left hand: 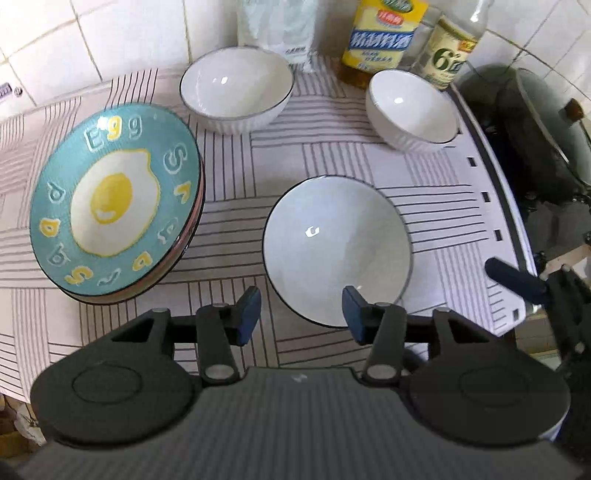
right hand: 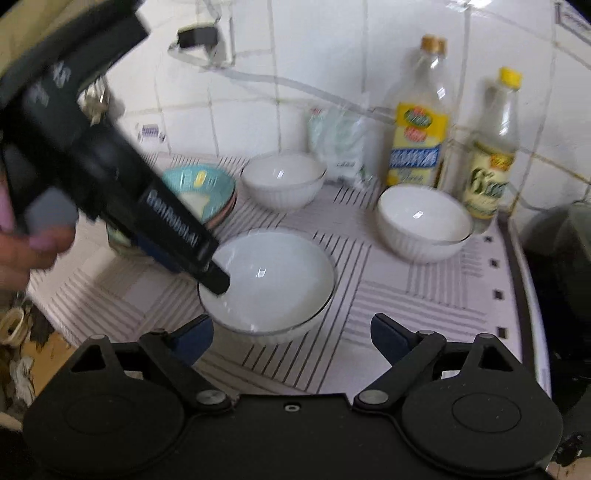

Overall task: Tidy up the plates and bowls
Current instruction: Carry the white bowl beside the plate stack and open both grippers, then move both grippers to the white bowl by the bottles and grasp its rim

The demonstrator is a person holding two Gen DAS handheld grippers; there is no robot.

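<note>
A teal egg-print plate [left hand: 114,199] tops a small stack of plates at the left. Three white bowls stand on the striped cloth: a near one [left hand: 336,251], a far middle one [left hand: 236,88] and a far right one [left hand: 412,109]. My left gripper [left hand: 301,314] is open and empty, its right finger over the near bowl's front rim. In the right wrist view my right gripper [right hand: 291,339] is open and empty just before the near bowl [right hand: 273,280]. The left gripper's body [right hand: 110,177] reaches over that bowl. The plate stack [right hand: 207,192] and the other bowls [right hand: 282,179] [right hand: 424,221] lie beyond.
Two bottles [left hand: 384,37] [left hand: 454,48] and a plastic bag [left hand: 277,29] stand against the tiled wall. A dark pan [left hand: 535,129] sits on the stove at the right, past the cloth's edge [left hand: 495,206].
</note>
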